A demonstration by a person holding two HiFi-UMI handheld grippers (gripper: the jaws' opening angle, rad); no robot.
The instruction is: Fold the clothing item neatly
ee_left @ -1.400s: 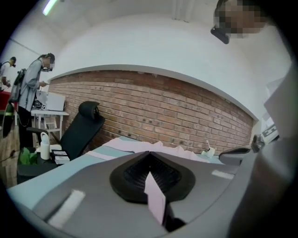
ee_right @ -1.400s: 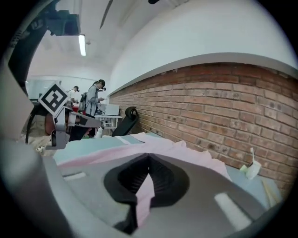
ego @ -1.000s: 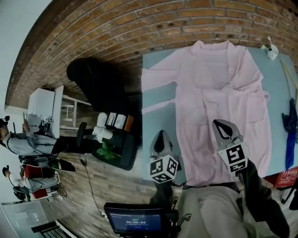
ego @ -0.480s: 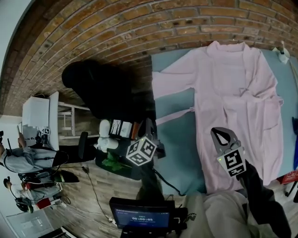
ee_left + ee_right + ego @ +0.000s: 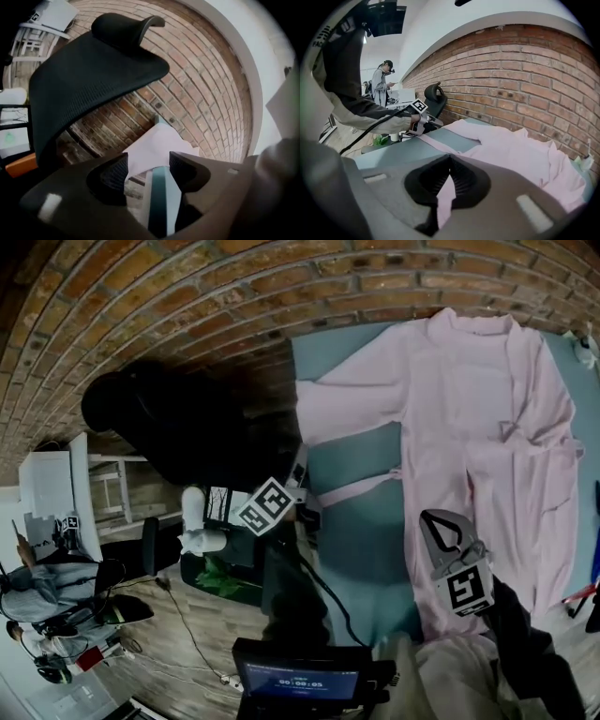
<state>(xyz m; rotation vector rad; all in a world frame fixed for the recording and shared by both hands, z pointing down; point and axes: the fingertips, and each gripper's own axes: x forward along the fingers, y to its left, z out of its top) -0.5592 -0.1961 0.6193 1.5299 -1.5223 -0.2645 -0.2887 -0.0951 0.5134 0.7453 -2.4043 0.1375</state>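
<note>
**A:** Where's the clothing?

**B:** The pink robe lies spread flat on the teal surface. Its collar is toward the brick wall, one sleeve reaches to the left edge, and a narrow belt trails below it.

**A:** And the left gripper?

**B:** It's at the surface's left edge, just beside the belt's loose end. Its jaws are partway apart and have just been opening. Nothing sits between them; you only see the surface's edge and the sleeve beyond. I'd say it's lining up to take that side and fold it inward.

**A:** The right gripper?

**B:** Closed, hovering over the hem nearest the person. Pink shows through the gap behind its tips, but I see no cloth pinched. It's probably placed to steady the hem.
</note>
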